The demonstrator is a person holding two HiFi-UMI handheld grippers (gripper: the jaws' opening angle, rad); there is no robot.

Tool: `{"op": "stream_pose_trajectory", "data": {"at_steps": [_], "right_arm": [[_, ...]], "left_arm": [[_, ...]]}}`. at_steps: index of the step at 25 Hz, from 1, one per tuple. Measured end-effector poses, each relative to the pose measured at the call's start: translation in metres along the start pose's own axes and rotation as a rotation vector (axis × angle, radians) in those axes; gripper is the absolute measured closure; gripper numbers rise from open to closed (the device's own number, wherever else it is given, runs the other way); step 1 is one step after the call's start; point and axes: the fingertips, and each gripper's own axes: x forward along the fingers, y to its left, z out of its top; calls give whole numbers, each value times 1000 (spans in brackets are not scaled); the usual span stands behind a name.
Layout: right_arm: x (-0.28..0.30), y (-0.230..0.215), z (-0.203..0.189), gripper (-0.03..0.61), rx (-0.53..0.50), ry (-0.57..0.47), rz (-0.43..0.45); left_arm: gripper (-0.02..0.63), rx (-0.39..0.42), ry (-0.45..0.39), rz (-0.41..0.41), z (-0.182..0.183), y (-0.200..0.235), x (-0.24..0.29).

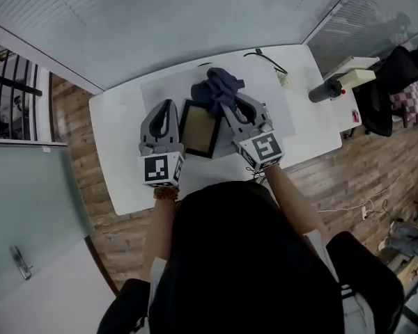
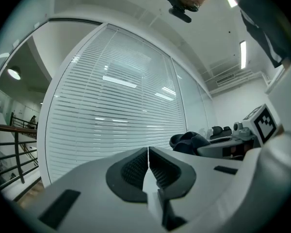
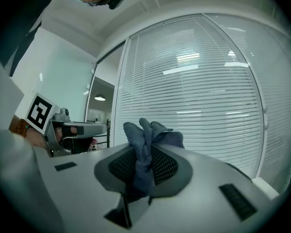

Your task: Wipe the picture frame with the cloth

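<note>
The picture frame [image 1: 198, 128], dark-edged with a tan middle, lies flat on the white table [image 1: 118, 152]. A dark blue cloth [image 1: 219, 87] is bunched over the frame's far right corner. My right gripper [image 1: 227, 107] is shut on the cloth [image 3: 148, 132], which sticks up between its pads [image 3: 161, 165]. My left gripper [image 1: 170, 106] lies level along the frame's left side, apart from the cloth. Its jaws [image 2: 148, 152] are shut with nothing seen between them. From the left gripper view the cloth [image 2: 188, 141] shows to the right.
A black cylinder [image 1: 325, 90] and a white box [image 1: 356, 73] lie at the table's right end. A thin cable [image 1: 266, 58] runs along the far edge. A chair with dark clothing [image 1: 397, 82] stands to the right. Blinds [image 2: 116, 110] close off the far side.
</note>
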Motion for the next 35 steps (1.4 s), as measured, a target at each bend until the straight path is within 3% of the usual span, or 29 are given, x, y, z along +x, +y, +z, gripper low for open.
{"op": "stream_pose_trajectory", "data": {"at_steps": [3,7,18,21,24,28,35], "right_arm": [[-6,-5,11,525,-11,-5,-13],[-32,21,28,523,-67,-21,-6],[-38,32,33,523,-102,-4,-13],[-40,36,34,523,-111,7,-21],[-42,38,31,523,-140,36,-7],[-43,38,29,523,-157,86,-8],[-43,43,30,523,-243,148,-38]], "left_arm": [[606,7,-1,3,2,2,-1],[606,95,8,-53,5,-15,-36],[606,126,80,-225,-5,-28,-50],[605,138,109,-292,-8,-38,-56],[597,207,126,-382,-11,-45,-61],[503,226,186,-487,-25,-43,-69],[419,280,245,-591,-45,-34,-85]]}}
